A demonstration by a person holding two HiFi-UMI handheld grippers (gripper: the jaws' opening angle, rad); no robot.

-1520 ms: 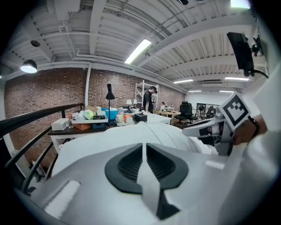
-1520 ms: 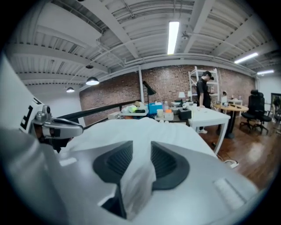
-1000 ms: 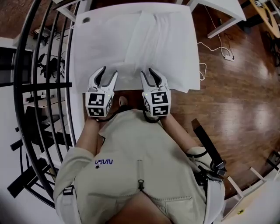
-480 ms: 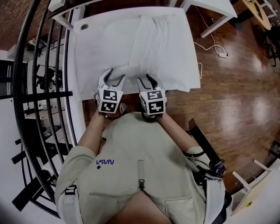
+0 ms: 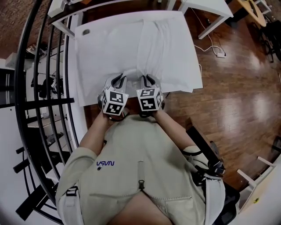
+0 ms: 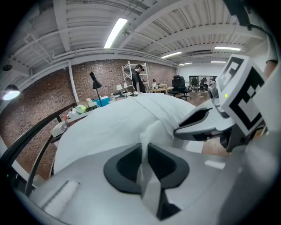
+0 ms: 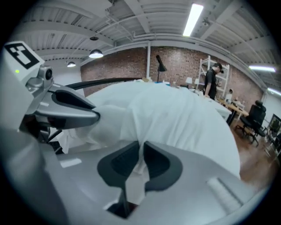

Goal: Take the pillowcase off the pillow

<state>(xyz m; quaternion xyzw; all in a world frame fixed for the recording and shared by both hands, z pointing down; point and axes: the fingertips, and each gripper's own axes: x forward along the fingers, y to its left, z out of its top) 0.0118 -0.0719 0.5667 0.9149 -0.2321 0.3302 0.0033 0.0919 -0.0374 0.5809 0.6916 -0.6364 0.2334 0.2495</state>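
Observation:
The white pillow in its white pillowcase (image 5: 164,48) lies on a white table (image 5: 94,52). Both grippers sit side by side at the pillowcase's near edge, where the cloth bunches up. The left gripper (image 5: 119,80) is closing its jaws, and a fold of pillowcase cloth (image 6: 151,129) is pinched between its pads (image 6: 144,149). The right gripper (image 5: 148,80) is closing too, with a fold of the cloth (image 7: 175,114) pressed between its pads (image 7: 140,154). Each gripper shows in the other's view: the right gripper (image 6: 199,123), the left gripper (image 7: 72,110).
A black metal railing (image 5: 39,88) runs along the table's left side. Wooden floor (image 5: 237,92) lies to the right, with a white power strip and cable (image 5: 218,53) and another white table (image 5: 206,6). A small dark disc (image 5: 86,31) sits at the table's far-left corner.
Both grippers moved forward onto the pillowcase's near edge and drew closer together. Their jaws went from wide open to closed on the cloth.

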